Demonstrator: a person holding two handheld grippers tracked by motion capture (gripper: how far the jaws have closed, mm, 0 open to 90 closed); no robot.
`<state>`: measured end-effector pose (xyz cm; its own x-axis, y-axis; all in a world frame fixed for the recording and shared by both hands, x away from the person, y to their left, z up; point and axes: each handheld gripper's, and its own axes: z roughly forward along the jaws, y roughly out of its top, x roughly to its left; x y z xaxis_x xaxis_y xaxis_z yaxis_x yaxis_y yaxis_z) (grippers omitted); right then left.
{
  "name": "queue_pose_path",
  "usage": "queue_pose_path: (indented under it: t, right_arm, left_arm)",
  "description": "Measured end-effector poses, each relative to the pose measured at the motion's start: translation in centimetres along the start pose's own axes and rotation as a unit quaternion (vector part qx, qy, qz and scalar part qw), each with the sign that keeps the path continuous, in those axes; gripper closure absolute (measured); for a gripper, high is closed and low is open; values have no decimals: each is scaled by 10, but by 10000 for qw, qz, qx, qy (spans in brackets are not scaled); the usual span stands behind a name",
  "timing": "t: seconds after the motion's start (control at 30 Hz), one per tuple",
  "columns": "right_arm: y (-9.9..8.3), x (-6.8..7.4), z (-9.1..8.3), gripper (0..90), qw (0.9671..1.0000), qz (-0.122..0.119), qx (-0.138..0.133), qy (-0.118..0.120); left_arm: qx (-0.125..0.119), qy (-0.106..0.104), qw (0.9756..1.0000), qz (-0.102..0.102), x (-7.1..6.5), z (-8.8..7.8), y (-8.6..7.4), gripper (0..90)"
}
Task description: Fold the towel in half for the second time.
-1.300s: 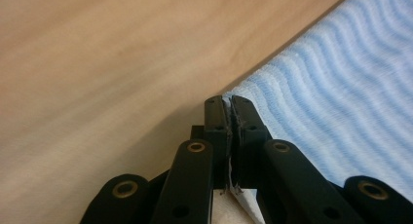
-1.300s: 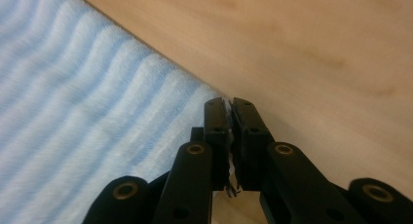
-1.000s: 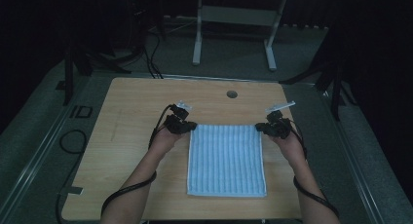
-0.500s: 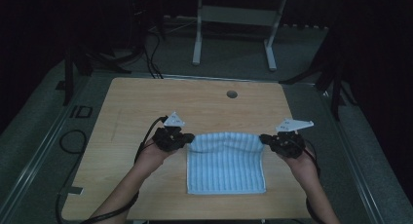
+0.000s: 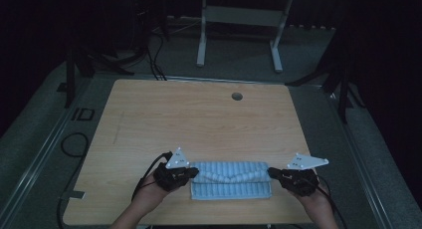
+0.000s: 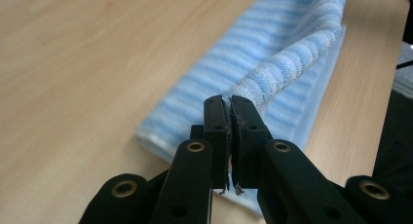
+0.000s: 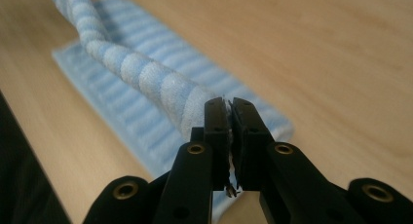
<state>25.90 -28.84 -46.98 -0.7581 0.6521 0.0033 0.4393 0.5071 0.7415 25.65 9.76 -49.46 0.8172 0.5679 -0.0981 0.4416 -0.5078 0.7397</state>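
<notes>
Both claws are clamped tight on a corner of the blue striped towel: left claw [image 5: 191, 172] and right claw [image 5: 272, 172] hold its folded-over edge stretched between them, w/ the rest lying flat on the surface [image 5: 199, 114] right under and just past the tips. Biggest risk imo is uneven pulling, so the fold lands crooked, or a corner slips out bc the grip is only on a thin bit of towel [image 5: 231, 183].

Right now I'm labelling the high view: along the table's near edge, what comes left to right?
Left tongs → towel → right tongs, both sets of tongs shut on the towel's lifted edge, all on the table.
</notes>
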Motion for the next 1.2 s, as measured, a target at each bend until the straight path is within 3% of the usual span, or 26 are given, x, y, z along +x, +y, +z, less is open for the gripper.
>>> queue_pose_path:
  t: [0.03,0.13,0.2,0.33,0.4,0.43,0.5,0.57,0.63,0.67,0.7,0.73,0.9,1.0,1.2]
  right_arm:
    - [-5,2,0,854,10000,44,49,-30]
    - [-21,7,1,792,9988,252,252,338]
    - [-28,11,-2,713,9991,159,305,243]
    - [-27,5,-13,671,9993,315,122,149]
    - [-24,2,-13,662,9993,365,39,89]
    - [-23,2,-11,650,9992,367,22,130]
    - [-21,1,-4,629,9992,317,11,261]
    - [-19,1,6,602,9989,261,27,377]
    - [-18,1,12,600,9987,264,64,421]
    - [-18,1,18,584,9988,223,92,425]
    - [-16,-2,33,577,9987,145,255,411]
    - [-16,-3,38,578,9987,131,317,388]
    - [-17,-9,59,586,9980,86,540,329]
    - [-20,-10,73,599,9970,19,750,188]
    - [-14,-15,85,593,9969,-11,755,210]
  left_arm:
    - [29,3,10000,24,-3,2,-4,854]
    - [113,-140,9998,-91,-10,3,-14,774]
    - [91,-173,9996,-202,-11,-1,-18,623]
    - [-44,-227,9995,-232,-7,-10,-17,516]
    - [-53,-248,9994,-218,-7,-10,-15,513]
    - [-28,-374,9991,-203,-7,-8,-14,506]
    - [9,-367,9992,-128,-9,-2,-12,482]
    - [99,-505,9985,-175,-9,7,-9,482]
    - [103,-465,9988,-141,-9,12,-8,482]
    - [242,-400,9988,-166,-7,25,-8,482]
    - [270,-322,9989,-203,-6,29,-8,482]
    - [358,-393,9983,-244,-4,34,-9,488]
    - [622,-283,9975,-196,2,49,-12,520]
    - [620,-282,9973,-271,8,55,-14,526]
    - [637,-214,9972,-335,21,55,-12,543]
